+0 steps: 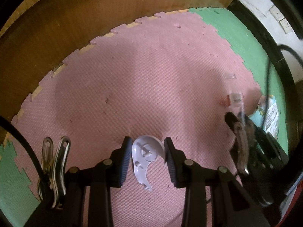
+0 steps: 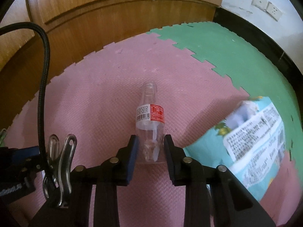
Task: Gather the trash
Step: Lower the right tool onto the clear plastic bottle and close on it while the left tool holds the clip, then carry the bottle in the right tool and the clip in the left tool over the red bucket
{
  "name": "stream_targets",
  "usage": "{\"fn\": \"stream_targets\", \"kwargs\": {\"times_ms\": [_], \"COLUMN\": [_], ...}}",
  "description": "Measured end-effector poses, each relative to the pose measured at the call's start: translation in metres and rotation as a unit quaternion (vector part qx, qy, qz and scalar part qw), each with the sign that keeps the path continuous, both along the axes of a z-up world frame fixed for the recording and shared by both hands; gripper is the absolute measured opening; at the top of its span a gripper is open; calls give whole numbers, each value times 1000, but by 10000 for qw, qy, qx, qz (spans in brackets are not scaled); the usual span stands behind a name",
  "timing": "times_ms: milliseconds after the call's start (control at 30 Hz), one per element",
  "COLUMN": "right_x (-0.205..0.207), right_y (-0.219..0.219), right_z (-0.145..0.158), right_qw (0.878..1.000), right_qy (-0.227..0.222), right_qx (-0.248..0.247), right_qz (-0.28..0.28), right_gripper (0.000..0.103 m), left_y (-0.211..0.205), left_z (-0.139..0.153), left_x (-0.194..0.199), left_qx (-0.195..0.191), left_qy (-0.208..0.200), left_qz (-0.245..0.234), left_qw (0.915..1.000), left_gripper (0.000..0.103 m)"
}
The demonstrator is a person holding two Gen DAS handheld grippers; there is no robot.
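Note:
In the left wrist view my left gripper (image 1: pixel 147 151) is shut on a pale lilac curved plastic piece (image 1: pixel 144 157), held above the pink foam mat (image 1: pixel 123 87). My right gripper (image 2: pixel 150 147) is shut on a clear plastic bottle (image 2: pixel 150 117) with a red and white label, its open neck pointing away. The bottle also shows blurred in the left wrist view (image 1: pixel 235 100), held by the right gripper (image 1: pixel 240 124) at the right.
A light blue printed package (image 2: pixel 255 138) lies on the mats at the right; it also shows in the left wrist view (image 1: pixel 269 115). Green foam mat (image 2: pixel 227 53) lies beyond. A wooden cabinet (image 2: pixel 113 19) stands behind, a white wall with sockets (image 2: pixel 267 6) at the far right.

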State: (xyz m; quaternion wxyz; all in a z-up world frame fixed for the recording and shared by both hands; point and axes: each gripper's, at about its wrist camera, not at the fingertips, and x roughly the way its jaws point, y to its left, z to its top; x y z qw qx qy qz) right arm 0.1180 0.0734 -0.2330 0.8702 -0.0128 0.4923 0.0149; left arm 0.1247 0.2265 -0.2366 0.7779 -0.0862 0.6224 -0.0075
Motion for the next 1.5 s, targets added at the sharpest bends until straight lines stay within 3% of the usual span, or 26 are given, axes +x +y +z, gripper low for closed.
{"fn": "stream_targets", "kwargs": {"times_ms": [600, 833, 967, 1233, 1500], "right_x": [-93, -146, -172, -232, -273], "right_y": [-23, -13, -20, -26, -30], "right_z": [47, 69, 84, 131, 173], "right_qw": [9977, 9971, 9954, 9839, 9702], "right_qy": [-339, -537, -680, -1451, -2039], "right_qx": [142, -303, -315, -543, -456], "right_qz": [-565, -454, -590, -888, -1229], "right_gripper": [29, 29, 29, 29, 29], "left_y": [-3, -3, -3, -6, -13], "left_z": [8, 11, 16, 44, 88], "left_x": [-8, -10, -11, -22, -43], "left_qx": [91, 190, 229, 276, 19], "left_qy": [-162, -233, -333, -782, -1164], "left_qz": [37, 33, 20, -67, -327], "left_qw": [9998, 9995, 9992, 9965, 9927], "left_gripper": [36, 36, 36, 36, 36]}}
